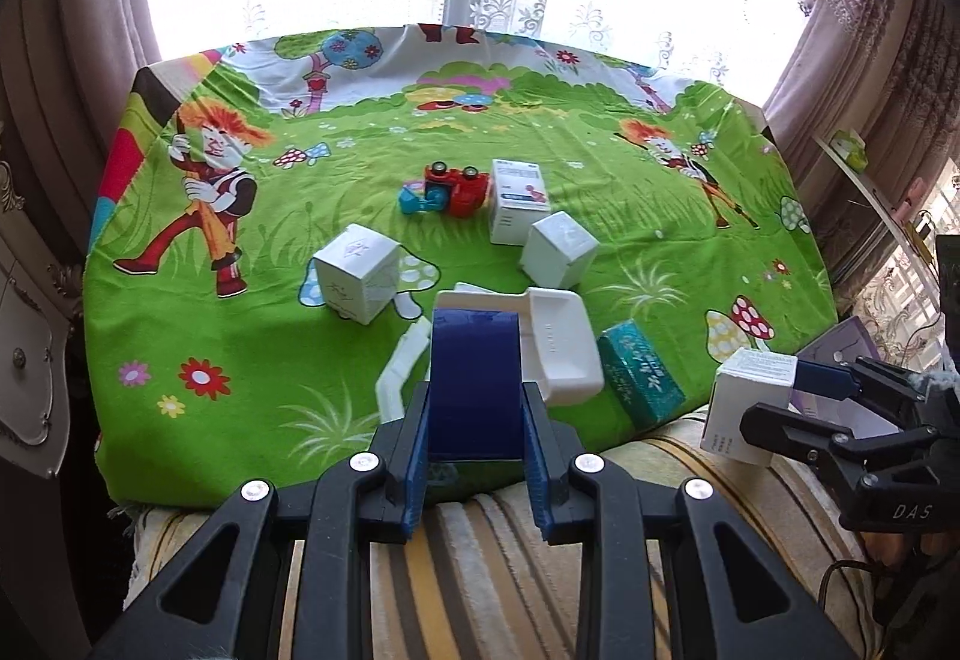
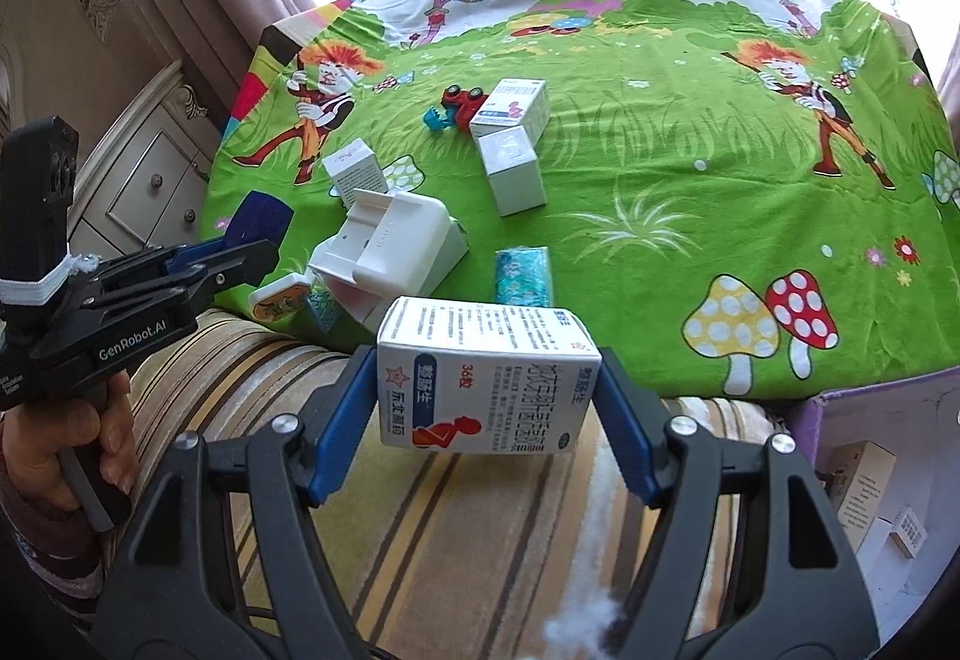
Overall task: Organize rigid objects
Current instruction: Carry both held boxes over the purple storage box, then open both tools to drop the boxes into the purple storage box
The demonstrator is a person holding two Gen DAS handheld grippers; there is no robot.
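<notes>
Two grippers, both loaded! Left gripper (image 1: 477, 438) has its fingers (image 1: 416, 471) clenched on a dark blue box (image 1: 474, 378), lifted clear of the green cloth (image 1: 600, 192). Right gripper (image 2: 483, 432) grasps a white medicine box (image 2: 486, 375) by its ends, held over the striped cover (image 2: 456, 540) just off the cloth's near edge. Beside that edge sits a purple bin (image 2: 822, 420) with small boxes inside, likely the drop spot. On the cloth, near the white tray (image 2: 390, 252): a teal pack (image 2: 521, 276), three white cartons and a red toy truck (image 2: 462, 105). Risks? The medicine box is only pinched at its ends, so a quick swing could twist it loose. Two grippers this near could bump and knock a box free.
</notes>
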